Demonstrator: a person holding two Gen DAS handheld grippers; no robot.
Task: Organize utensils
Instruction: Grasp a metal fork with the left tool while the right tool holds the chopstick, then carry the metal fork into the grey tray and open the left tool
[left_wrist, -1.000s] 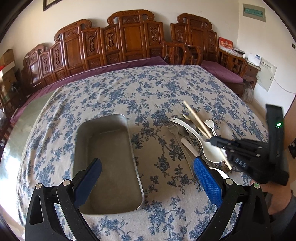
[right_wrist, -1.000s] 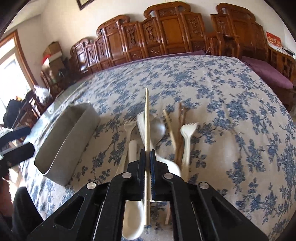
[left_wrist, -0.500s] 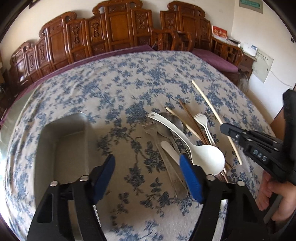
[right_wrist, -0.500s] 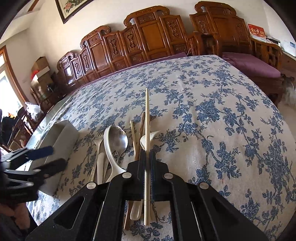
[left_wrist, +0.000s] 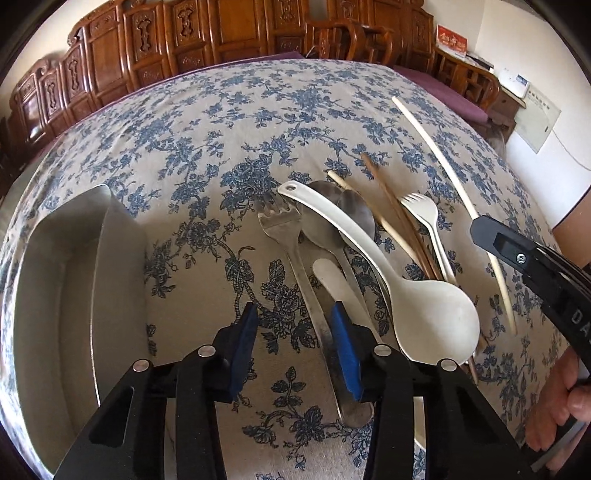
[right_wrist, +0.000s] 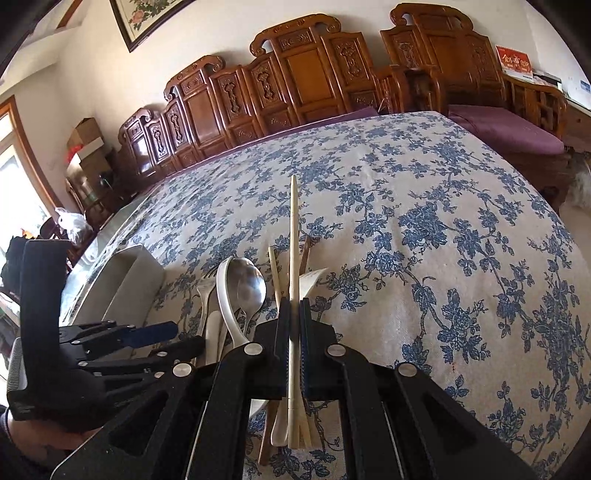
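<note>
Item: utensil pile on the floral tablecloth (left_wrist: 229, 122), just right of the empty metal tray (left_wrist: 55, 295).

Left gripper (left_wrist: 291, 343): jaws partway open and just been closing, astride the steel fork (left_wrist: 295, 258) handle; pads not yet pressing.

Right gripper (right_wrist: 293, 336): clamped on a pale chopstick (right_wrist: 293, 240), held above the pile's right side.

White ladle-spoon (left_wrist: 413, 295) overlaps the neighbouring handles. Advice: centre on the fork handle alone, close squarely, lift clear before swinging towards the tray.
</note>
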